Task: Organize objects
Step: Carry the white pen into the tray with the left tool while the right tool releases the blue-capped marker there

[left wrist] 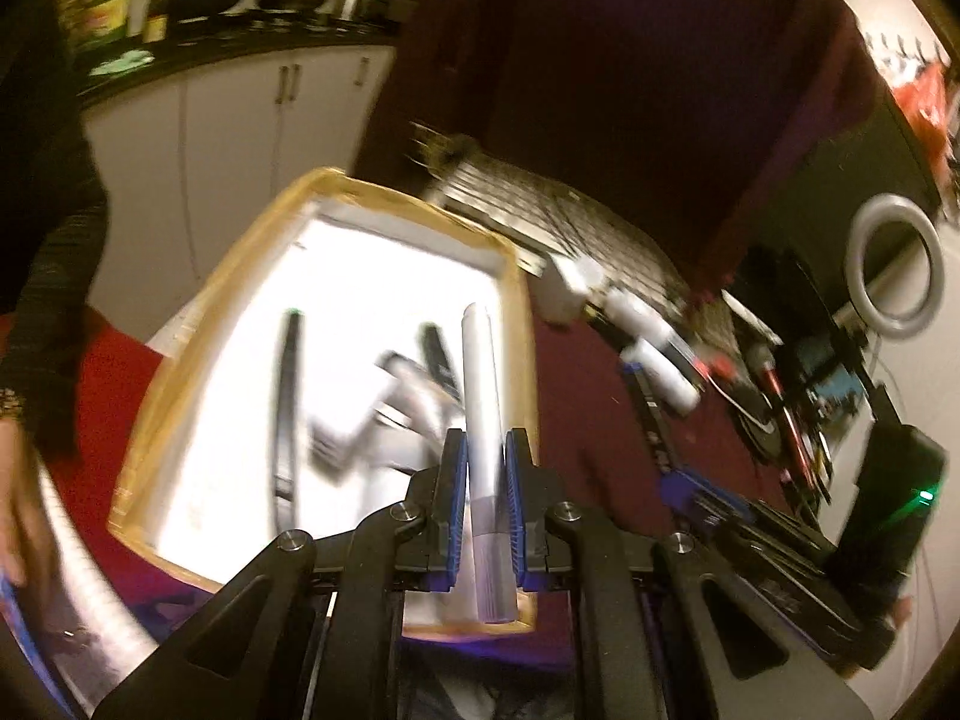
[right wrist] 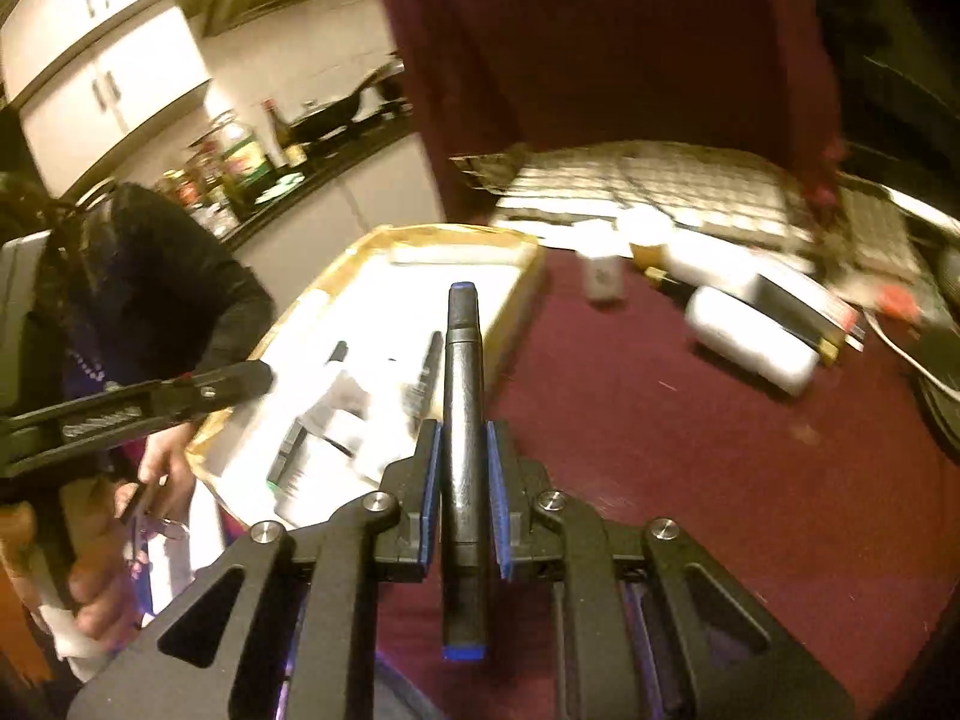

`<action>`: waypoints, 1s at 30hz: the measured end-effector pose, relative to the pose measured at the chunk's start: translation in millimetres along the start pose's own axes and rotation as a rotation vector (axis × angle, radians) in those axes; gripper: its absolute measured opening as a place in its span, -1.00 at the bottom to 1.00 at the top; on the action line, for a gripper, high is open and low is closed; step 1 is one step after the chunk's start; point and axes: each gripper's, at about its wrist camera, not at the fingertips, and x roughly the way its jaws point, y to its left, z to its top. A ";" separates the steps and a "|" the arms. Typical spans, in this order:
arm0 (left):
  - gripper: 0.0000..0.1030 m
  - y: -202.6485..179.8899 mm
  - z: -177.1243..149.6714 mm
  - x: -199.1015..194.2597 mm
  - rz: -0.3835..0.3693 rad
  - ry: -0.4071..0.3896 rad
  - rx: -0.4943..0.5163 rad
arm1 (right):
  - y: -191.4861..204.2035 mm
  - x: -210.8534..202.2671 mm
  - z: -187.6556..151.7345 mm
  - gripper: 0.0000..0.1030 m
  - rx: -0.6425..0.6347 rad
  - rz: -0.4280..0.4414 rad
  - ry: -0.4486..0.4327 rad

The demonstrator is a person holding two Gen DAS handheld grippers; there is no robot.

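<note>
My left gripper [left wrist: 486, 450] is shut on a white-grey tube-like marker [left wrist: 483, 396] and holds it over the near right part of a white tray with a tan taped rim [left wrist: 180, 360]. Several pens and markers [left wrist: 288, 396] lie in the tray. My right gripper [right wrist: 461, 438] is shut on a black marker with blue ends [right wrist: 459, 396], held above the maroon cloth beside the tray's right edge [right wrist: 522, 294]. The left gripper's arm [right wrist: 150, 396] shows at the left of the right wrist view.
White bottles [right wrist: 750, 336] and small containers [right wrist: 603, 276] lie on the maroon cloth [right wrist: 660, 432] to the right. A keyboard-like grid object [right wrist: 648, 186] lies behind them. A ring light [left wrist: 894, 264] and cables stand at the right. Kitchen cabinets and bottles are in the background.
</note>
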 end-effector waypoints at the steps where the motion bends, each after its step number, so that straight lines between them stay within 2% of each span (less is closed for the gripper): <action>1: -0.81 7.2 3.5 -0.6 0.015 -0.006 -0.014 | 6.3 7.0 3.3 -0.76 -0.005 0.014 0.005; 6: -0.81 36.1 14.7 6.3 0.107 -0.025 -0.053 | 8.3 47.3 24.1 -0.76 0.015 0.056 0.050; 10: -0.81 50.9 22.2 23.2 0.146 -0.010 -0.069 | 8.8 77.6 32.0 -0.76 0.042 0.041 0.087; 14: -0.81 58.5 25.3 43.2 0.198 0.013 -0.062 | 5.1 90.7 36.2 -0.76 0.064 0.035 0.102; 23: -0.81 62.7 22.2 57.8 0.220 0.052 -0.057 | 10.7 103.9 38.7 -0.75 0.038 -0.017 0.105; 27: -0.80 62.6 20.2 57.8 0.222 0.043 -0.065 | 5.7 96.7 35.8 -0.72 0.060 0.014 0.088; 28: -0.78 62.1 19.9 57.5 0.223 0.042 -0.065 | 5.2 92.5 35.9 -0.62 0.063 0.025 0.076; 29: -0.71 61.7 19.5 57.0 0.223 0.042 -0.063 | 3.8 82.3 35.4 -0.42 0.065 0.042 0.051; 30: -0.57 60.6 18.6 55.4 0.222 0.038 -0.061 | 3.3 75.1 35.3 -0.30 0.064 0.049 0.036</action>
